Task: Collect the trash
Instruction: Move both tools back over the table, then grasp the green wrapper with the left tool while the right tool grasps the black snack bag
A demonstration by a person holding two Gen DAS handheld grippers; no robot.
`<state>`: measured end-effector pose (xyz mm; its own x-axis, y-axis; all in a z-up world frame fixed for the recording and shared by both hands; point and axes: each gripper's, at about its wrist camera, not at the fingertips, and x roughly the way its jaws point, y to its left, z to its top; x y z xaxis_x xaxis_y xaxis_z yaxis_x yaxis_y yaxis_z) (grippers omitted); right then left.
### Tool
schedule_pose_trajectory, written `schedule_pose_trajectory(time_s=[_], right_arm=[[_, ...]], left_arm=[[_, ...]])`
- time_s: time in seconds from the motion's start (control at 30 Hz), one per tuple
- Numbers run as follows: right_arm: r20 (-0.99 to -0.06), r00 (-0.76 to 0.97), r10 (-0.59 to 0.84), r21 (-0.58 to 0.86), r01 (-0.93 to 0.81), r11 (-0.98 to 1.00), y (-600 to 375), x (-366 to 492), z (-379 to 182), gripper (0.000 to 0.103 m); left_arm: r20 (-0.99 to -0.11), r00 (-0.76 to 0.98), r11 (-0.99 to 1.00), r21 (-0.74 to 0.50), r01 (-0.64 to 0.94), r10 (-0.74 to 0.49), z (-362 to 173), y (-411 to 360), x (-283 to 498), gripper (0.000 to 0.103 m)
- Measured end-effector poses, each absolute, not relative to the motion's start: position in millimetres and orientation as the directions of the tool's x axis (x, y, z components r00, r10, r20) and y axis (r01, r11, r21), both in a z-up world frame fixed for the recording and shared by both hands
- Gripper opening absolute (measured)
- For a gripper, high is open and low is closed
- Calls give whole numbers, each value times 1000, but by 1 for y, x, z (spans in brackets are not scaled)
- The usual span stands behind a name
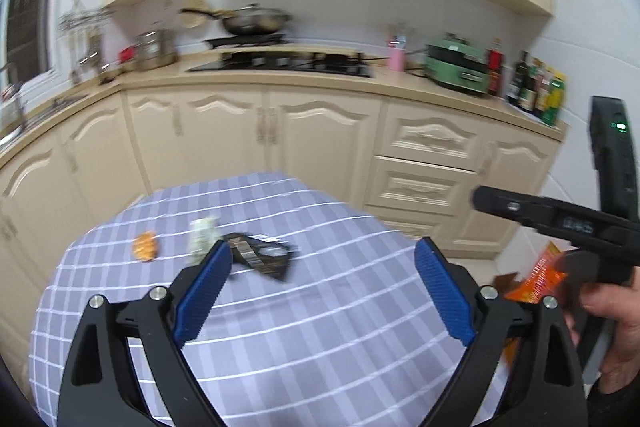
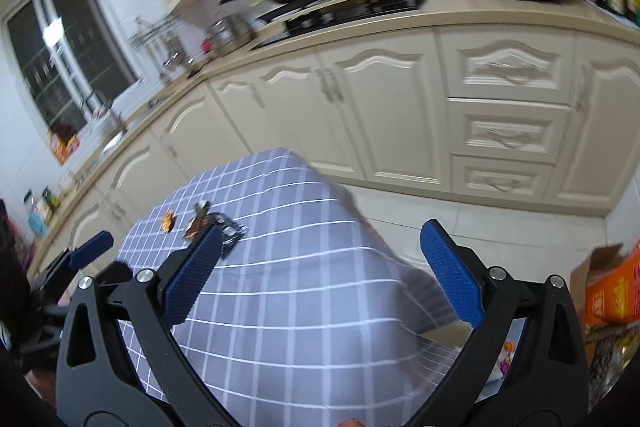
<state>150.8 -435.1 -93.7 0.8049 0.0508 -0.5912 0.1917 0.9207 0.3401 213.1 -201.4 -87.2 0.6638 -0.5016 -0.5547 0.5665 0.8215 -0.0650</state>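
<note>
I am holding my left gripper (image 1: 324, 255) above the near part of the table (image 1: 320, 347), and its blue fingers (image 1: 206, 287) are standing wide apart with nothing between them. My right gripper (image 2: 320, 239) is also spread open and empty, hanging at the table's right side. The trash is lying together at the far side of the checked cloth: an orange wrapper (image 1: 145, 246), a pale crumpled wrapper (image 1: 202, 233) and a dark flat wrapper (image 1: 262, 254), close to each other.

I am thinking the risk is in the grasp. The dark wrapper is lying flat, so my fingers may be sliding over it or pinching the cloth with it and dragging the cloth. The pale one is just beside it, so I may be pushing it away. The picture is blurred, so my aim may be suffering.
</note>
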Motion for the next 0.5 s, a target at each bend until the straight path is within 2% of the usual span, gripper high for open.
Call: schedule_pose_trajectory(time_s=[0.23,0.5], right_arm=[[-640,761,105,266,91,960,-382,205,-105,97],[-723,682,108,163,16,986,-340,266,-135,97]], left_arm=[[-600,695,893,-74,444,-395,-114,-140,272,91],[-681,672,920,-7,391,-291,-152,-124,332,91]])
